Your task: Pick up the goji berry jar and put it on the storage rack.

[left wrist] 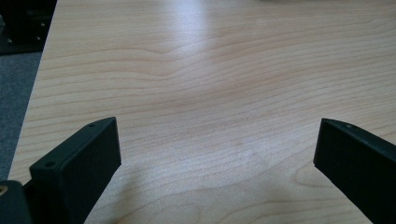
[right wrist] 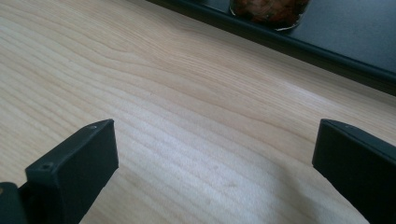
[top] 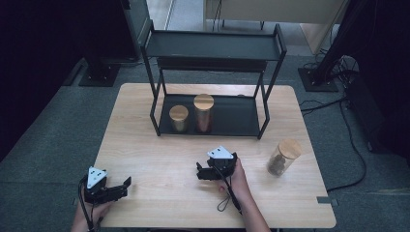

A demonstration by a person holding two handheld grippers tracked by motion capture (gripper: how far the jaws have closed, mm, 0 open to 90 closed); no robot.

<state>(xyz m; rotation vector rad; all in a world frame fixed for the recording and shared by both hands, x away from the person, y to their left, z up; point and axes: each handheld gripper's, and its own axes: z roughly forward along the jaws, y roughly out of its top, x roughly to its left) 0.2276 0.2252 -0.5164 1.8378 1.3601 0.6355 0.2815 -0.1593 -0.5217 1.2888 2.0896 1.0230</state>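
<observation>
Both my tongs gape wide, holding nothing: left (top: 126, 184) idle, right (top: 199, 171) over the tabletop (top: 159, 159). The jar (top: 283, 157) stands to its right; next I'd swing there and close round it.

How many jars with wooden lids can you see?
3. A short jar and a tall jar stand side by side on the black rack's bottom shelf. A third jar stands on the table, right of the rack. None looks hidden.
</observation>
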